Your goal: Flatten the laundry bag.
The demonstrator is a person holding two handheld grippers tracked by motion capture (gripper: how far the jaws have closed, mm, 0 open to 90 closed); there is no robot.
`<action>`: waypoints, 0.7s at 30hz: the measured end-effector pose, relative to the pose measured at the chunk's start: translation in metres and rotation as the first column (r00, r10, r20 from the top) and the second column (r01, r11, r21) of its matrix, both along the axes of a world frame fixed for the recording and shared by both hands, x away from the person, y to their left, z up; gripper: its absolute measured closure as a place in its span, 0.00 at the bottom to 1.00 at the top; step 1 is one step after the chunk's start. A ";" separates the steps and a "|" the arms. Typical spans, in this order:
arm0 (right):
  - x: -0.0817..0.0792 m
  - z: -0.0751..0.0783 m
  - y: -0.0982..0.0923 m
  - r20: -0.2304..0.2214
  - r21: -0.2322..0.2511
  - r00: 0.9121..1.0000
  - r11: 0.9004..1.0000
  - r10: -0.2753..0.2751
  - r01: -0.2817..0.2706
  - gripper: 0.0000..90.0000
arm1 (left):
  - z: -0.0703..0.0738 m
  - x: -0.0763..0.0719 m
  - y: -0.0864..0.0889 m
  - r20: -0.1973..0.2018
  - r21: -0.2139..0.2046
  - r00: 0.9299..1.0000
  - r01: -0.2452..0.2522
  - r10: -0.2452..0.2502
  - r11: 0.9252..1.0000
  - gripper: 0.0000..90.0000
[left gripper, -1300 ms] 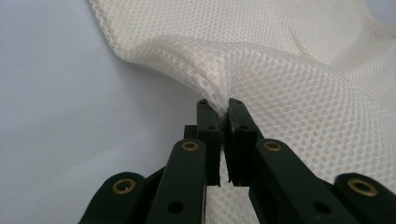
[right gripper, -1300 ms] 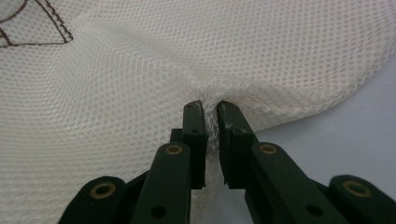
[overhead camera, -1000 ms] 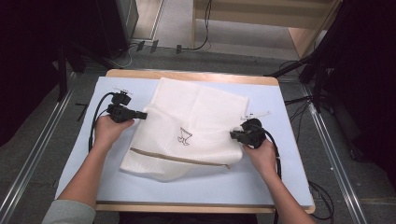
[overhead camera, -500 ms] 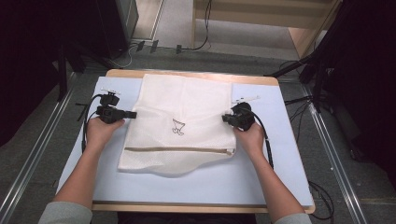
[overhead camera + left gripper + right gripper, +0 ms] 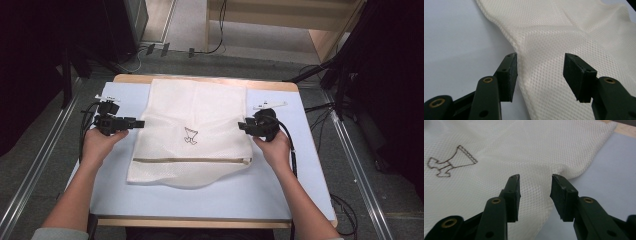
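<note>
A pale blue table top (image 5: 280,190) fills the scene, with dark floor and cables beyond it. A white mesh laundry bag (image 5: 195,112) lies flat across the middle, a zip running across near its front edge and a small drawn figure (image 5: 190,136) at its centre.

The left gripper (image 5: 140,123) sits at the bag's left edge; its jaws have just been opening and stand well apart, the hem lying loose between them, untouched. The right gripper (image 5: 242,125) is at the bag's right edge; its jaws have also just been opening, parted with mesh between them but not pinched.

The bag looks light, soft and limp, likely to sag and bunch when lifted. The stitched side edges seem the firmest places to pinch.
</note>
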State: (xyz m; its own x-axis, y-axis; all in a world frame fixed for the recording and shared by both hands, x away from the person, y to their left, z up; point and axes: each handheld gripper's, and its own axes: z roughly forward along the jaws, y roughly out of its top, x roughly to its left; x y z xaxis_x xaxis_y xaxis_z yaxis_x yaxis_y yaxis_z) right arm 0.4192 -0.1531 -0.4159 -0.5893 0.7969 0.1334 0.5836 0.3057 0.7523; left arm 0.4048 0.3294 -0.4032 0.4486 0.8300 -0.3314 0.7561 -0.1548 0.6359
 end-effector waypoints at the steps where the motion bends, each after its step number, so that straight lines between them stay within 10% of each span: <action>1: -0.006 0.001 -0.001 0.006 0.005 1.000 1.000 0.007 -0.007 0.67 | 0.000 -0.005 0.000 0.001 0.001 1.000 0.008 -0.008 1.000 0.51; 11: -0.063 -0.004 -0.010 0.018 0.023 1.000 1.000 0.007 -0.008 0.58 | -0.022 -0.032 0.004 -0.040 0.023 0.999 0.016 -0.015 1.000 0.49; 21: -0.068 -0.026 -0.013 -0.067 0.035 0.998 0.999 0.000 0.002 0.53 | -0.045 -0.020 -0.002 -0.098 0.023 0.995 -0.015 0.017 1.000 0.55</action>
